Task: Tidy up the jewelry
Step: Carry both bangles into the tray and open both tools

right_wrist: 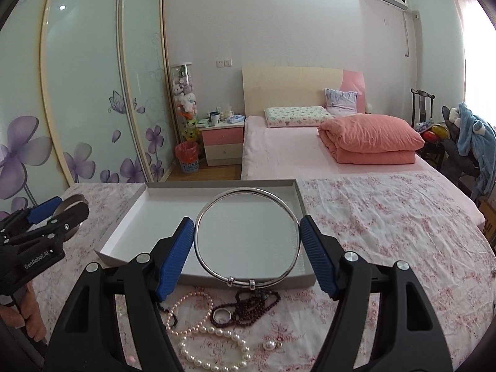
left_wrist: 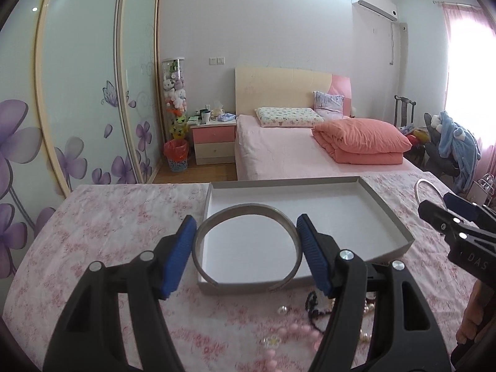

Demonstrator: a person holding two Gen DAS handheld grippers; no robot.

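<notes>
The left gripper (left_wrist: pixel 246 255) pinches a broad, flat-banded silver cuff bangle (left_wrist: pixel 248 245) across its width; the right gripper (right_wrist: pixel 247 255) likewise clamps a thin round-wire silver bangle (right_wrist: pixel 248 235) with two sliding beads. Both hang above the shallow white cardboard tray (right_wrist: pixel 124 217). Judged best: lower each level, then ease the jaws apart. Pearl and garnet strands lie just before the tray.

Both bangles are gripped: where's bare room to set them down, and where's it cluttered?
Free: the white floor of the shallow box, empty wall to wall, and the floral cloth right of it. Crowded: the strip before the box's near wall, with pearl necklace, dark beads, ring.
</notes>
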